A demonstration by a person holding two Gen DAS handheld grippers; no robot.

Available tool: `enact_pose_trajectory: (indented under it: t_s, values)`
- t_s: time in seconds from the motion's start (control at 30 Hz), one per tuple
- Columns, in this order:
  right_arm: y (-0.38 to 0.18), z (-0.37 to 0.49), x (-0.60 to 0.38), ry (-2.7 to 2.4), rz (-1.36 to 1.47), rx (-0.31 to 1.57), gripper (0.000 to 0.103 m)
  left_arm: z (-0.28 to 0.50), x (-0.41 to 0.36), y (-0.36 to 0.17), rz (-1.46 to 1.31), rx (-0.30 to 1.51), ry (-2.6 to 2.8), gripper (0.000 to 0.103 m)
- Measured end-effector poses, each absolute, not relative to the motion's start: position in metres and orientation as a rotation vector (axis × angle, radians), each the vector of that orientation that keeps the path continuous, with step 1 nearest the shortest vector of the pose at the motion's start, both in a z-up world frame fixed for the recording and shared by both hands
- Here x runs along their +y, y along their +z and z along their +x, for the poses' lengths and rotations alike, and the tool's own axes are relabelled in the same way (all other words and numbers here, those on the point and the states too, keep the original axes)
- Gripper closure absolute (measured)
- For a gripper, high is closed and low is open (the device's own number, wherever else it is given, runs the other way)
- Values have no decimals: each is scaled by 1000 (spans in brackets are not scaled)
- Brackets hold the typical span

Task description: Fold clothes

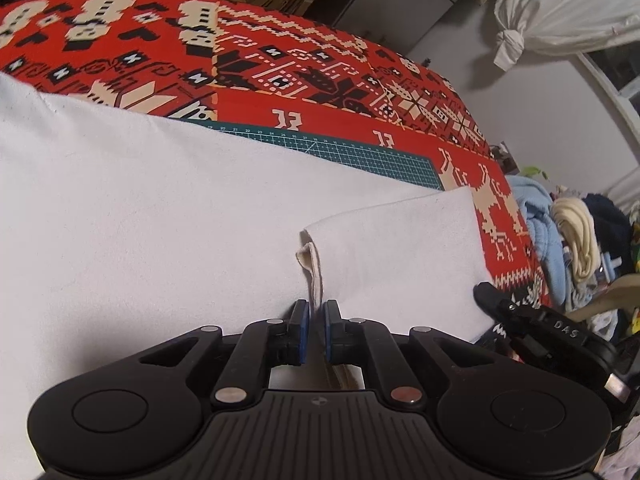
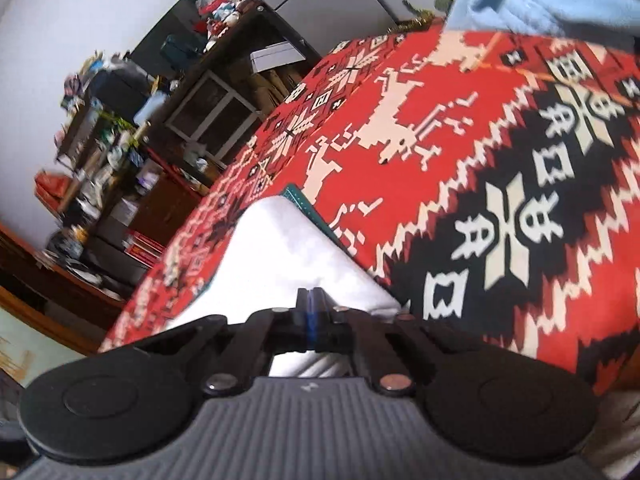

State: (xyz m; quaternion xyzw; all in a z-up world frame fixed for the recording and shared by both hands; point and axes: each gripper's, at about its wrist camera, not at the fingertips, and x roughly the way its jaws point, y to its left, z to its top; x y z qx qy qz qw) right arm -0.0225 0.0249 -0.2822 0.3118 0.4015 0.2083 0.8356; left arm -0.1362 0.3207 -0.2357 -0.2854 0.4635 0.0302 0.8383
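Left hand-held gripper (image 1: 316, 312) pinches white garment (image 1: 160, 208) hem; right hand-held gripper (image 2: 311, 300) clamped on its corner, over red patterned blanket (image 2: 440, 160).

Right gripper (image 2: 311, 300): jaws closed, over white garment (image 2: 276, 252)
Surface: red patterned blanket (image 2: 460, 152)
Background: cluttered shelves (image 2: 120, 140), blurred

At the right edge of the left wrist view, the right gripper (image 1: 486, 292) bears white letters "DAS"; the green cutting mat (image 1: 360, 156) carries ruler numbers, about 19 to 28.
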Motion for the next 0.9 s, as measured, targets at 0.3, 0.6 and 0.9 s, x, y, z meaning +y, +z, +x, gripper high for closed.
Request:
enact_pose_trajectory:
  t_s: [0.3,0.6,0.9]
  values:
    - [-275,-19,28,479,624,823,94,-124,333,-226,-613,939,62,74]
    - [-266,-13,39,507,494,796,94,-109,333,-238,-670,934,53,95]
    - [-264,26,71,517,261,848,103,-124,326,-212,-538,866,81,96]
